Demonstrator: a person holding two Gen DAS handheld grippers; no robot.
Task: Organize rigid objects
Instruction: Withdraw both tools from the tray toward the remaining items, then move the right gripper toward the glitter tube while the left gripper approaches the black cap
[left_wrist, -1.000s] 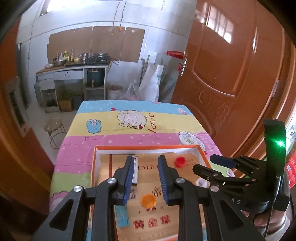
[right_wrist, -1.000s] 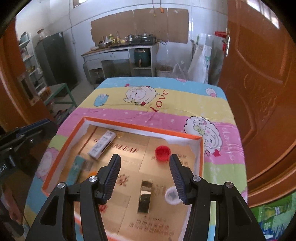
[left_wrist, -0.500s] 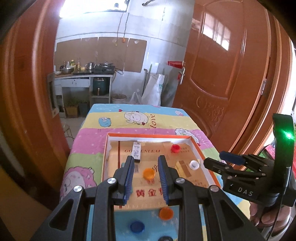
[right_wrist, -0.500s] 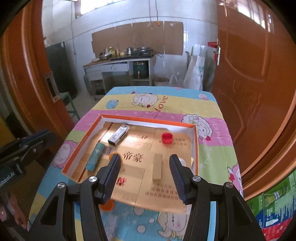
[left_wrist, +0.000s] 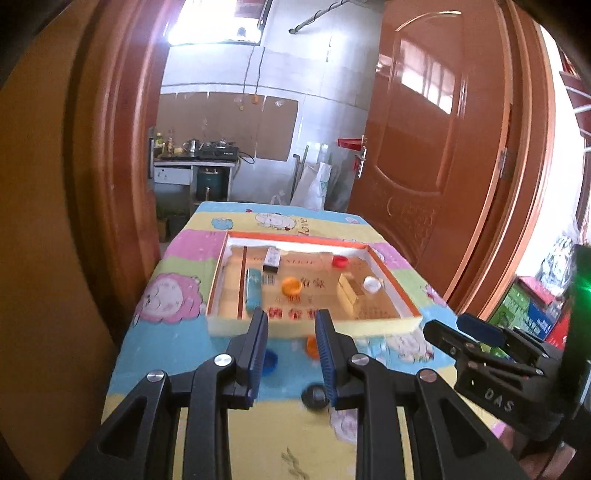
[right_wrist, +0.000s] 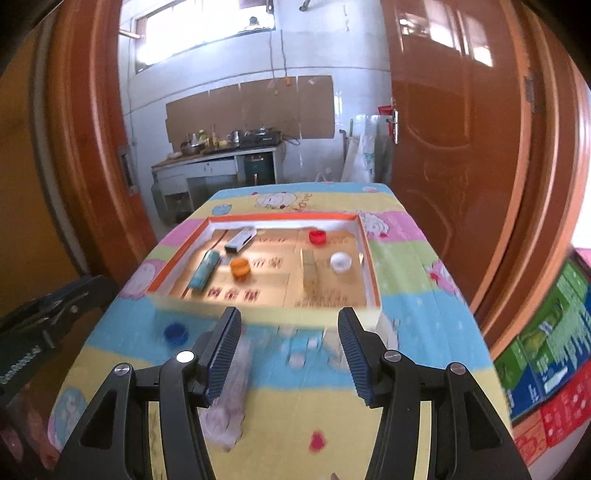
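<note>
A shallow cardboard tray with an orange rim (left_wrist: 295, 238) (right_wrist: 280, 218) lies on the cartoon-print tablecloth. Inside it are a white box (left_wrist: 272, 258), a teal tube (left_wrist: 253, 288), an orange cap (left_wrist: 290, 285), a red cap (left_wrist: 340, 261), a white cap (left_wrist: 372, 284) and a tan block (left_wrist: 351, 297). In front of the tray lie a blue cap (right_wrist: 175, 332), an orange cap (left_wrist: 311, 345) and a black cap (left_wrist: 314, 397). My left gripper (left_wrist: 291, 317) hangs short of the tray, its jaws narrowly parted and empty. My right gripper (right_wrist: 289, 314) stands open and empty over the near cloth.
An open wooden door (left_wrist: 443, 166) and its frame stand close on the right, another wooden frame (left_wrist: 110, 166) on the left. Coloured crates (right_wrist: 546, 369) sit on the floor at the right. A blurred pale thing (right_wrist: 225, 398) lies on the cloth by the right gripper's left finger.
Both grippers have drawn back from above the tray toward the near end of the table. The loose caps in front of the tray have come into view. Neither gripper's jaws have changed.
</note>
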